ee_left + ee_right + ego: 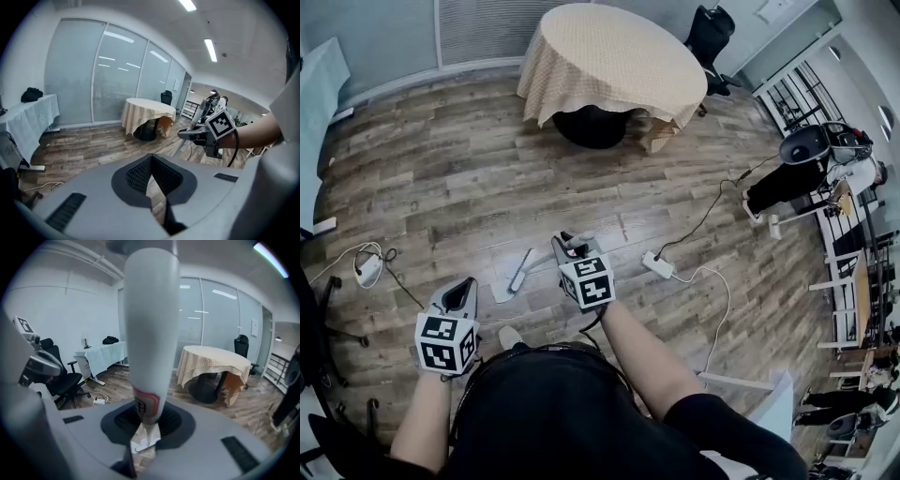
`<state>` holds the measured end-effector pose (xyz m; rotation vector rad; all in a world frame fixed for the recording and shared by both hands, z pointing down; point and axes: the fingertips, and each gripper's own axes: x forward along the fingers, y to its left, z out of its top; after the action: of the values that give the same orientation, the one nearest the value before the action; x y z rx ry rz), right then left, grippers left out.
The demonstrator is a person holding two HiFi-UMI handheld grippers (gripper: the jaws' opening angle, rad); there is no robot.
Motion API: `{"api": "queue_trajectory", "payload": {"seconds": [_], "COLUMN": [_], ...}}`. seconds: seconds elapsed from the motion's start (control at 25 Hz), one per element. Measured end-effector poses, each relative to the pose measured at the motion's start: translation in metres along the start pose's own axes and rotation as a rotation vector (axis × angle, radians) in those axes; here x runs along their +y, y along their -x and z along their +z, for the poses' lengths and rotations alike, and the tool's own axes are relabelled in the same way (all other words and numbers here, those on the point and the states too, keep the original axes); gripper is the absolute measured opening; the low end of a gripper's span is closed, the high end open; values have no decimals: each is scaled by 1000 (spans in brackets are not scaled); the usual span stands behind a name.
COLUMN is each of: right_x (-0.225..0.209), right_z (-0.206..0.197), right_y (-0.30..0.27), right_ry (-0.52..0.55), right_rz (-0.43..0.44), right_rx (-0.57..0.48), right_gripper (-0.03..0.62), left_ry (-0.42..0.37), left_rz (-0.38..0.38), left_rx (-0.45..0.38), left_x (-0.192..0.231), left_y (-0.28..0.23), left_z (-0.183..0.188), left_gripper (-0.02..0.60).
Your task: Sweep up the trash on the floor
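Note:
My right gripper (570, 246) is shut on a white broom handle (150, 333) with a red label, which runs up between its jaws (147, 420). The broom's white head (514, 277) rests on the wood floor just left of that gripper. In the left gripper view the right gripper (197, 135) holds the pole slanting down to the floor. My left gripper (461, 291) hovers lower left, shut with nothing in it (150, 161). No trash stands out clearly on the planks; a faint small mark (622, 228) lies ahead of the right gripper.
A round table with a tan cloth (614, 56) stands ahead. A white power strip (657, 265) with its cable lies to the right, and a cable coil (367, 270) to the left. A black office chair (65, 380) is at the left. A person in black (787, 183) stands far right.

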<state>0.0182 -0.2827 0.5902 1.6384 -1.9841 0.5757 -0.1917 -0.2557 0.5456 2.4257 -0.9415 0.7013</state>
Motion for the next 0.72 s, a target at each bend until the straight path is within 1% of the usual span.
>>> {"api": "queue_trajectory", "payload": {"seconds": [0.08,0.16,0.32,0.4,0.56,0.72], "right_x": [-11,-28,-82,-110,-164,-215], "right_z": [11,22,44,49,41,16], "right_y": [13,28,63,79,101,109], "right_ry": [17,8,-45,-54,-30,-5], "right_rz": [-5,-18,-72,-104,-147,-180], "right_rx": [-25,-53,-112,-130,-120,-64], "right_gripper": [75,75,74,75,74,74], "left_ry": [6,11,10,6,-1,2], "left_rz": [-12,-27,-47,-48,-40,-19], "left_rx": [-6,-5,0,5,3,-10], "left_x": [-3,-9,-24,-32,-51,-75], "left_y": [-5,-10,-20,-27,-42,-56], "left_z": [3,5,7,9,19,34], "left_gripper": [-3,-3,-3,-3,-3,-3]}}
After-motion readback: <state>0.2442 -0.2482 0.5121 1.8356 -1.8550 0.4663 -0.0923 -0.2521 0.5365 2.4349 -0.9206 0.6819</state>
